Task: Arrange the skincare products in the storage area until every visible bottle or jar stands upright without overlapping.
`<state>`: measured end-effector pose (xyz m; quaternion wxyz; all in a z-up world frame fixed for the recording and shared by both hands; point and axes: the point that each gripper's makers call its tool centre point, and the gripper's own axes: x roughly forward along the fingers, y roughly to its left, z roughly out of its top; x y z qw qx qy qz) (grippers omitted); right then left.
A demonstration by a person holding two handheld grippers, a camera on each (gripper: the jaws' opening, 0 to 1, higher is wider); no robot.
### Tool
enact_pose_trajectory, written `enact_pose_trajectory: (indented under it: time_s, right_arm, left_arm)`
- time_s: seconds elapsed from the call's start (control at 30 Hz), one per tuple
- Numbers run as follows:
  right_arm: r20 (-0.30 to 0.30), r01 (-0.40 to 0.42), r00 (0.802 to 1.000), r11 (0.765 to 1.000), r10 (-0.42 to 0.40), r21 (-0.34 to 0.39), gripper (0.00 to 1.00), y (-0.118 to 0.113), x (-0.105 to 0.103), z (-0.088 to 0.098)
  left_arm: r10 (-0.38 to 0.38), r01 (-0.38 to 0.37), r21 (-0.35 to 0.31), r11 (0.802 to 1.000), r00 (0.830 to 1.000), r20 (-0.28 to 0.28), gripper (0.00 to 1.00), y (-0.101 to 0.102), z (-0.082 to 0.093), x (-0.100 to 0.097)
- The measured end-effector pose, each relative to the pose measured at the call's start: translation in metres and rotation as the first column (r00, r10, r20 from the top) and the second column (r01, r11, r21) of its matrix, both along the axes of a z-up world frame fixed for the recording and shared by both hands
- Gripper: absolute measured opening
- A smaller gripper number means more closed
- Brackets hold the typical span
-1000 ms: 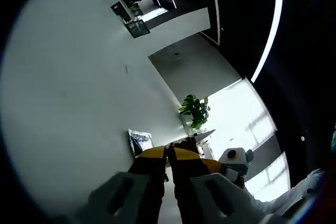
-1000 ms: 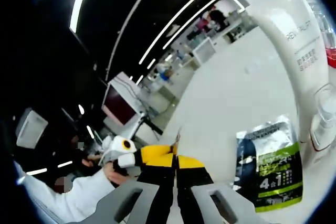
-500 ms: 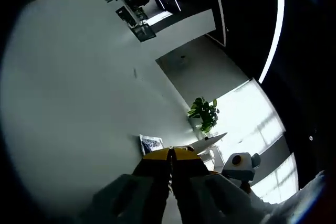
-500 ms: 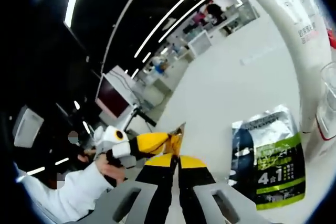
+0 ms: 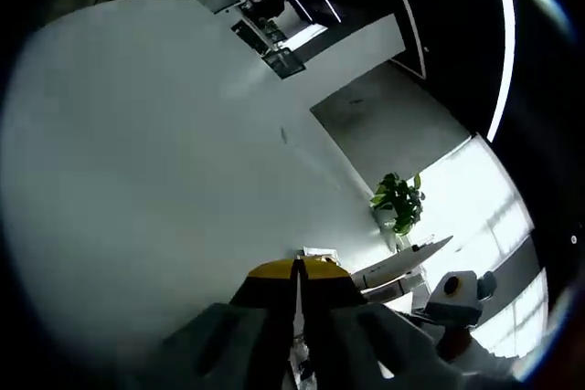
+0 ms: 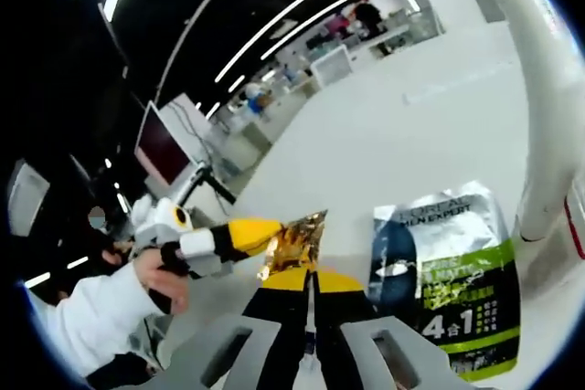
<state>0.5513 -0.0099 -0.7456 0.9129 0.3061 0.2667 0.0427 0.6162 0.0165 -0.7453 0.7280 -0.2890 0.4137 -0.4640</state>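
Both tools: left tool (image 6: 274,235) pinches gold sachet (image 6: 292,244); right tool (image 6: 311,294) closed below.

Your right tongs (image 6: 311,303) have open table (image 6: 402,134) ahead; sachet (image 6: 452,280) sits right, gold packet (image 6: 292,242) just left.

Your right gripper view: the crinkled gold foil sachet (image 6: 292,244) sits just left of the flat grey-and-green printed pouch (image 6: 445,276); the tall white tube (image 6: 539,89) rises right of that pouch.

Right gripper view, lower right: sachet (image 6: 445,280) reads "L'OREAL MEN EXPERT" along its top, large "4合1" near its bottom. Smaller print unreadable.
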Motion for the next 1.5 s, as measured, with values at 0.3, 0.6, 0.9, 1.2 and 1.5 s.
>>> enact_pose_trajectory:
  time_s: [0.3, 0.6, 0.9, 1.2, 1.5]
  right_arm:
    - [-0.017, -0.028, 1.000, 0.994, 0.026, -0.102, 0.00, -0.003, -0.001, -0.009]
    - [-0.004, -0.094, 0.995, 0.927, 0.099, -0.362, 0.11, -0.008, 0.010, -0.013]
    - [-0.027, -0.169, 0.984, 0.867, 0.178, -0.470, 0.13, 0.000, 0.020, -0.025]
    - [-0.041, -0.189, 0.979, 0.816, 0.199, -0.547, 0.14, -0.004, 0.028, -0.029]
    - [-0.075, -0.233, 0.969, 0.772, 0.235, -0.592, 0.14, -0.006, 0.031, -0.039]
  left_arm:
    - [-0.012, 0.003, 0.105, 0.994, 0.997, 0.081, 0.00, -0.006, -0.017, 0.000]
    - [-0.012, -0.011, 0.155, 0.988, 0.989, 0.148, 0.00, -0.011, -0.023, 0.004]
    - [-0.007, -0.027, 0.175, 0.984, 0.981, 0.193, 0.00, -0.015, -0.024, 0.008]
    - [-0.015, -0.032, 0.197, 0.980, 0.972, 0.233, 0.00, -0.020, -0.028, 0.009]
    - [-0.030, -0.030, 0.223, 0.974, 0.965, 0.262, 0.00, -0.019, -0.033, 0.009]
